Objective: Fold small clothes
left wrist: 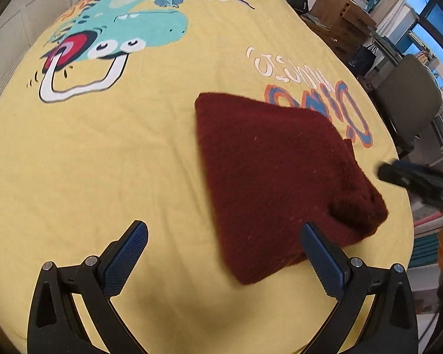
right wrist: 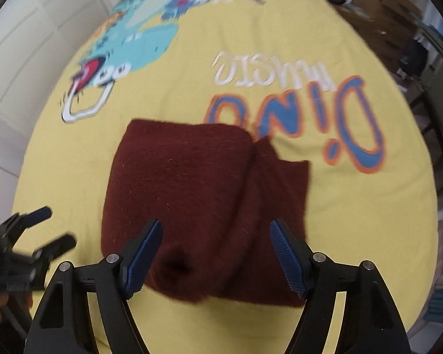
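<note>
A yellow bedspread (left wrist: pixel 103 162) printed with a teal cartoon dinosaur (left wrist: pixel 138 23) and upside-down lettering (right wrist: pixel 295 109) fills nearly everything ahead of both tongs. On it lies the dark red fleece garment (right wrist: pixel 186 194), already gathered into a thick, roughly square bundle; it sits straight ahead of the right gripper (right wrist: pixel 215 253) and runs under the gap between that tool's fingertips, while from the left gripper (left wrist: pixel 224 250) it lies ahead and off to the right, its near corner just beside the right-hand finger. A looser flap (right wrist: pixel 283 183) sticks out on the bundle's right side, not tucked flush, and a dark tunnel-like opening (right wrist: pixel 174 265), probably a rolled edge or sleeve end, shows at the near edge close to the right gripper's left finger. Both tongs stand wide and hold nothing; the left one hovers over bare bedspread, and whether the right one's tips touch the cloth I cannot tell. The folding looks largely done, so the step in hand seems to be a final tidy or a release. The next move likely calls for the right gripper to nip the stray flap and lay it over the bundle, with the left steadying the far-left side so the stack does not slide.
</note>
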